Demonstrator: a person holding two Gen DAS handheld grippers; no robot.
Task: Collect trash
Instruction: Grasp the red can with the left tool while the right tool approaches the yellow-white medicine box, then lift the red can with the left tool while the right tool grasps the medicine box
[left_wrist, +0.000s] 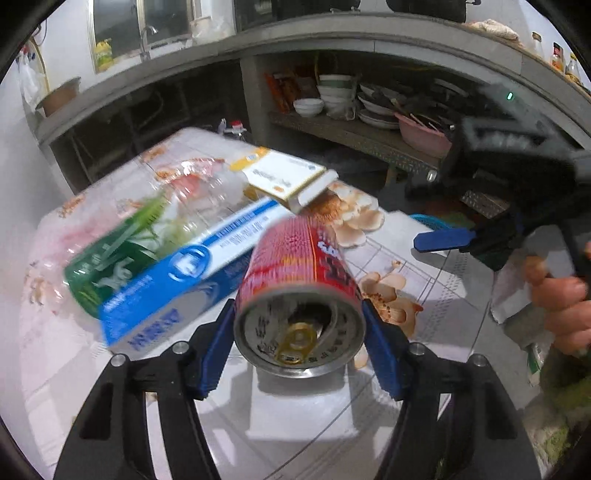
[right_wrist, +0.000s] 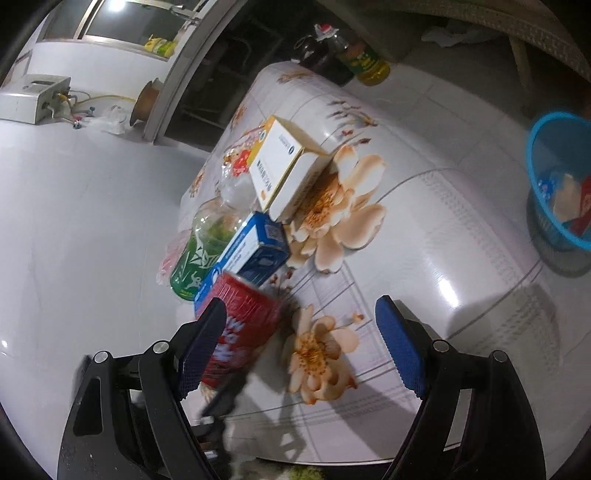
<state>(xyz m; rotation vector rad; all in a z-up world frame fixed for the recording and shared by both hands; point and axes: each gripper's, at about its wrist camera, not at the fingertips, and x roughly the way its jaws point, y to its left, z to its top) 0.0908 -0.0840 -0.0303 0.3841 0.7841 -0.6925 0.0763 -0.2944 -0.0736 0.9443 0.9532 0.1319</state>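
A red drink can (left_wrist: 295, 266) lies on its side on the flowered table (left_wrist: 417, 266), its pull-tab end facing the left wrist camera. My left gripper (left_wrist: 297, 308) is shut on it, a blue pad against each side. Beside the can lie a blue box (left_wrist: 177, 280), a clear bottle with a green label (left_wrist: 122, 251) and a yellow-and-white box (left_wrist: 284, 177). My right gripper (right_wrist: 301, 306) stands open over the table with nothing between its fingers; the red can (right_wrist: 243, 325) sits just past its left finger. The left wrist view shows that gripper's blue finger (left_wrist: 443, 238) at right.
A blue basket (right_wrist: 554, 177) holding some scraps stands on the table's far right. Dark and green bottles (right_wrist: 354, 55) stand at the table's far end. Behind are a shelf of stacked bowls (left_wrist: 340, 96) and a pink basin (left_wrist: 424, 136). A hand (left_wrist: 561, 295) grips the right tool.
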